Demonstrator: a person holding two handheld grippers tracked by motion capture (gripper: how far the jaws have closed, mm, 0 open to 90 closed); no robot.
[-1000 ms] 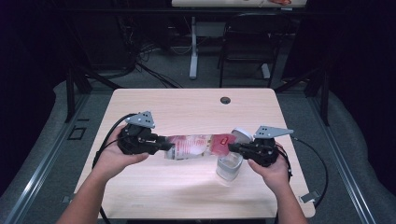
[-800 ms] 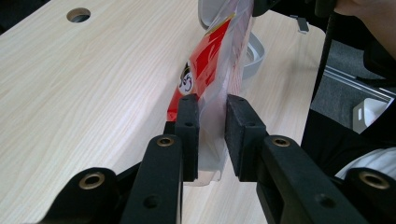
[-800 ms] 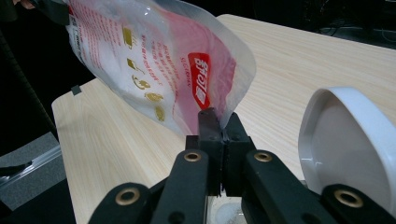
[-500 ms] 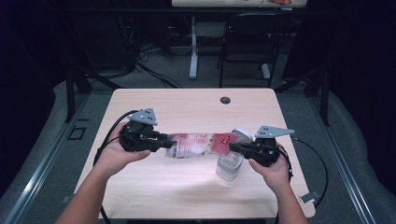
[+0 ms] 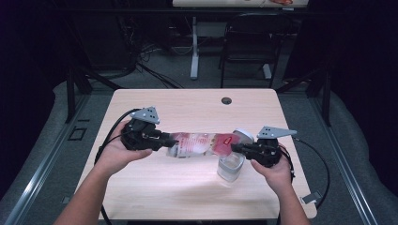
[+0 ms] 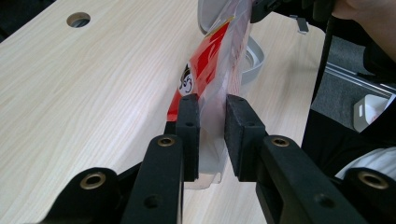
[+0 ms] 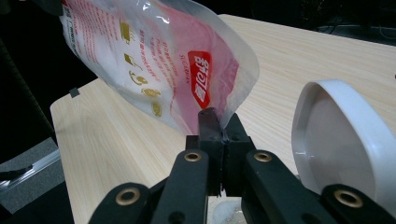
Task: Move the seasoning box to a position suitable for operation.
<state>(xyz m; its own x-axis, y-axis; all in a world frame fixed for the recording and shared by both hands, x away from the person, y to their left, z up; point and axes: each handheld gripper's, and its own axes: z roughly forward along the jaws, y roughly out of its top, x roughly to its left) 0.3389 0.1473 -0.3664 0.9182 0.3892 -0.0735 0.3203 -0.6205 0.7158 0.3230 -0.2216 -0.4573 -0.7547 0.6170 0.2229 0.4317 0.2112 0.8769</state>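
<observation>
Right tongs (image 7: 219, 133), pinched tight together on the bag's (image 7: 177, 70) thin corner edge; slim hold, could slip out if the bag gets tugged. The bag hangs in the air, stretched level between both tongs, above the counter (image 5: 187, 108). Clear jar (image 5: 230, 168) sits on the counter just under the bag's right end, at about 4 o'clock from counter centre, its white lid (image 7: 341, 140) flipped up beside the bag. Left tongs (image 6: 212, 135) grip the bag's other end at 9 o'clock, jaws part closed with the film between the pads; grip looks loose-ish. Risks: bag tips wrong, contents miss the jar mouth; bag or tongs knock the light jar over.
</observation>
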